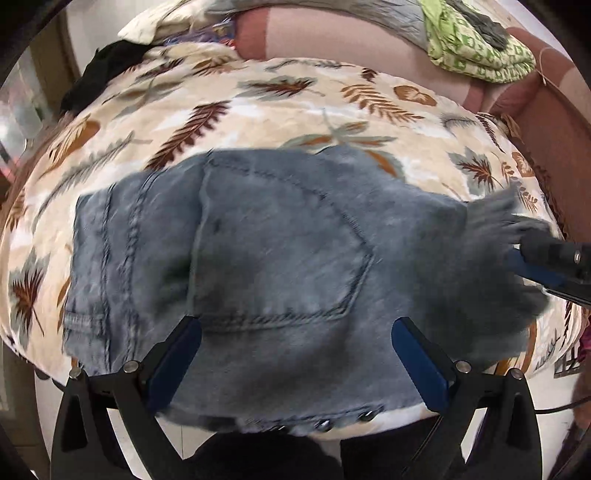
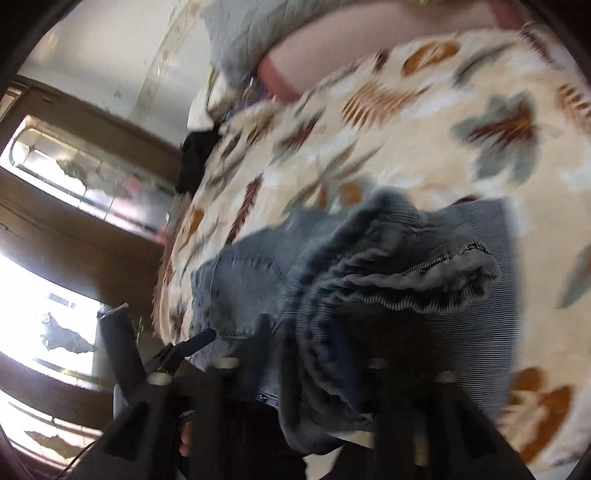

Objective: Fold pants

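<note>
Grey-blue denim pants (image 1: 277, 240) lie folded on a leaf-patterned bed cover (image 1: 258, 103), a back pocket facing up and the buttoned waistband at the bed's near edge. My left gripper (image 1: 295, 332) hovers open just above the pocket's lower seam, nothing between its fingers. My right gripper (image 1: 524, 266) comes in from the right, where the denim is lifted and blurred around its tip. In the right wrist view a bunched fold of the pants (image 2: 388, 266) hangs between and over the right gripper (image 2: 321, 339), whose blurred fingers stand apart. The left gripper (image 2: 160, 321) shows at the lower left.
A green patterned cloth (image 1: 476, 48) and a grey cushion (image 2: 251, 33) rest against the pink headboard (image 1: 332, 40). A black garment (image 1: 107, 62) lies at the bed's far left corner. Windows (image 2: 55, 166) stand left of the bed. Dark clothing of the person (image 1: 258, 458) is below the near edge.
</note>
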Tool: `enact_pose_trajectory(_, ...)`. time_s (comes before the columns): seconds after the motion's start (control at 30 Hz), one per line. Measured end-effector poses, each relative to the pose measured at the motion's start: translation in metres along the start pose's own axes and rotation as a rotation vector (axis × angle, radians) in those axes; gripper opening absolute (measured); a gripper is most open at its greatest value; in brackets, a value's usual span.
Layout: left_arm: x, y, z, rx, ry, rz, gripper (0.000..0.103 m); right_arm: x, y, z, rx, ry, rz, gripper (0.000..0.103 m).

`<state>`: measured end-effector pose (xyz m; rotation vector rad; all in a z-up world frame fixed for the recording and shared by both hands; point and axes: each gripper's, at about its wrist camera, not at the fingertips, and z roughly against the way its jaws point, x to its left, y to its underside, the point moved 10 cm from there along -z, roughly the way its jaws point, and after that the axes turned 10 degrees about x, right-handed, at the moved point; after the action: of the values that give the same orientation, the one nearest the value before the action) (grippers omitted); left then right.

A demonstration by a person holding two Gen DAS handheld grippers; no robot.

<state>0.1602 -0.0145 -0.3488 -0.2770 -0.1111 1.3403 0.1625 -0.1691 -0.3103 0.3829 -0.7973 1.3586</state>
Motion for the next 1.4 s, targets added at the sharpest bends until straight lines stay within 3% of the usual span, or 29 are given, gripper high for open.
enact_pose_trajectory(0.13, 0.008, 0.007, -0.002, 0.001, 0.012, 0.015, 0.103, 0.008, 0.001, 0.003, -0.071, -0.104, -0.025, 0.056)
enact_pose_trajectory(0.23, -0.001, 0.007, -0.002, -0.002, 0.034, 0.007, 0.103, -0.006, -0.004, 0.019, -0.151, -0.046, -0.048, 0.057)
enact_pose_trajectory(0.4, -0.043, 0.003, 0.002, -0.039, 0.083, -0.068, 0.103, -0.036, -0.012, 0.031, -0.192, 0.011, -0.097, 0.054)
enact_pose_trajectory(0.47, -0.055, 0.0, -0.001, -0.047, 0.065, -0.092, 0.103, -0.041, -0.021, 0.02, -0.18, 0.015, -0.106, 0.048)
enact_pose_trajectory(0.67, -0.068, 0.004, -0.041, 0.025, -0.042, -0.164, 0.103, -0.051, -0.049, -0.038, -0.125, 0.074, -0.099, 0.048)
enact_pose_trajectory(0.73, -0.066, 0.006, -0.039, 0.012, -0.034, -0.161, 0.103, -0.066, -0.049, -0.067, -0.046, 0.144, -0.102, 0.049)
enact_pose_trajectory(0.87, -0.057, 0.008, -0.03, 0.035, 0.016, -0.142, 0.103, -0.056, -0.048, -0.056, -0.053, 0.192, -0.072, 0.05)
enact_pose_trajectory(1.03, -0.005, 0.015, 0.005, -0.045, -0.023, -0.076, 0.103, -0.025, -0.016, -0.034, -0.072, 0.156, 0.016, 0.05)
enact_pose_trajectory(1.27, 0.15, 0.055, 0.046, -0.098, -0.133, 0.202, 0.103, 0.024, 0.026, -0.042, -0.053, 0.077, 0.109, 0.05)
enact_pose_trajectory(1.4, 0.216, 0.091, 0.046, -0.084, -0.13, 0.371, 0.103, 0.048, 0.043, -0.057, -0.04, -0.002, 0.132, 0.05)
